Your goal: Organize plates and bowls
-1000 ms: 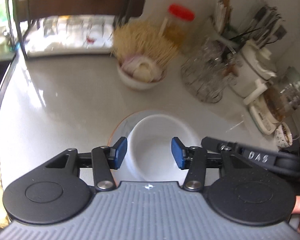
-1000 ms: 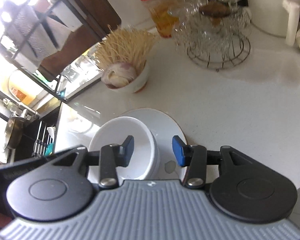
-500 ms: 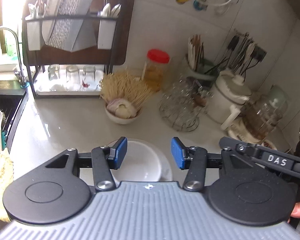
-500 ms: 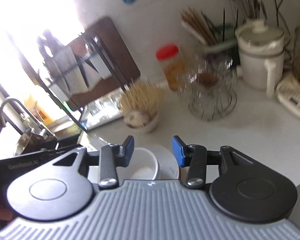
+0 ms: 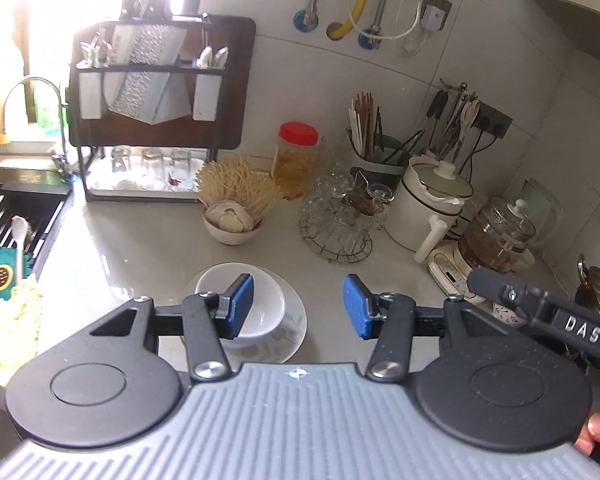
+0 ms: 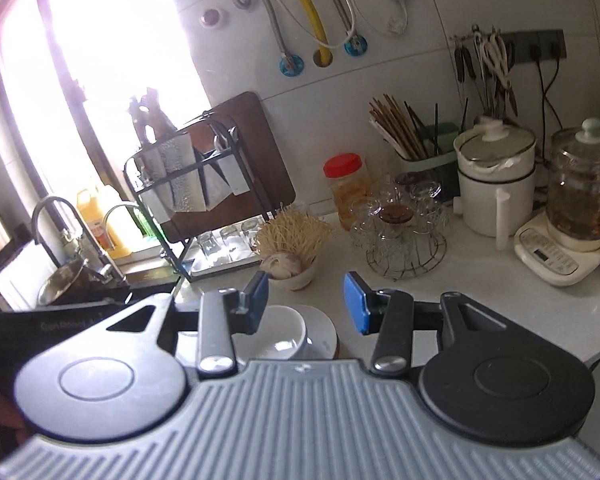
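A white bowl (image 5: 260,312) sits on a white plate (image 5: 290,332) on the grey counter. In the left wrist view my left gripper (image 5: 298,306) is open and empty, raised above and behind them; its left pad overlaps the bowl in the image. In the right wrist view the bowl (image 6: 278,330) on the plate (image 6: 324,330) lies low, partly hidden by the gripper body. My right gripper (image 6: 306,304) is open and empty above them.
A small bowl of garlic and straw (image 5: 234,216), a wire rack of glasses (image 5: 338,220), a red-lidded jar (image 5: 296,156), a white pot (image 5: 428,200) and a glass kettle (image 5: 496,236) stand behind. A dish rack (image 5: 152,120) and sink (image 5: 12,220) are at the left.
Both grippers have pulled up and back from the bowl and plate, which now look smaller and lower. Both jaws stayed open and empty.
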A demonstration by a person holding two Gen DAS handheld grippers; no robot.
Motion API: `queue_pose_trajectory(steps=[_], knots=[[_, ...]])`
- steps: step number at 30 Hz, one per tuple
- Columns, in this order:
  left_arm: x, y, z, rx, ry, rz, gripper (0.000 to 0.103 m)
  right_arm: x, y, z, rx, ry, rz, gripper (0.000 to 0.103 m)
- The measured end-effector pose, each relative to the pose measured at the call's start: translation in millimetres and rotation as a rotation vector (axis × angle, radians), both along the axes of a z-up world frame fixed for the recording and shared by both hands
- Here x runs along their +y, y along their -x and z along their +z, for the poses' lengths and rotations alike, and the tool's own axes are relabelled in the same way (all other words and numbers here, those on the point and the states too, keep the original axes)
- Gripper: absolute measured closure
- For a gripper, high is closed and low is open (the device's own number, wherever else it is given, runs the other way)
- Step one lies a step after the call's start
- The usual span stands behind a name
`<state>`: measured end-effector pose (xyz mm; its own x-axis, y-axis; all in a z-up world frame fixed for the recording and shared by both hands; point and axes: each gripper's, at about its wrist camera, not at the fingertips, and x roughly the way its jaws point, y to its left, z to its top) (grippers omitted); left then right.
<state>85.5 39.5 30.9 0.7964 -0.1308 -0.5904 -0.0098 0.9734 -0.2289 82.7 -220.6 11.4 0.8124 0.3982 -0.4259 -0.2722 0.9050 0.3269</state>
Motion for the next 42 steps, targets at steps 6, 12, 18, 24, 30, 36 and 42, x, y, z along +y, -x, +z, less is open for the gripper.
queue_pose_trajectory(steps=[6,12,18,24,30,36,42], knots=[[-7,36,2,0.002,-0.003,0.012,0.047,-10,31,-6,0.031,0.023,0.01,0.057],[-11,67,-4,0.028,-0.016,0.024,0.045,-15,59,-10,0.04,0.034,0.011,0.057],[-17,88,-16,0.056,-0.038,0.031,0.036,-18,81,-18,0.037,0.042,0.006,0.057],[-26,109,-22,0.074,-0.062,0.043,0.02,-18,99,-21,0.04,0.069,0.026,0.05],[-27,126,-29,0.101,-0.072,0.077,0.008,-17,106,-26,0.066,0.08,0.059,0.036],[-25,139,-35,0.128,-0.095,0.107,0.005,-17,110,-28,0.068,0.086,0.056,0.023],[-22,148,-32,0.123,-0.123,0.127,0.003,-15,108,-34,0.094,0.102,0.068,0.015]])
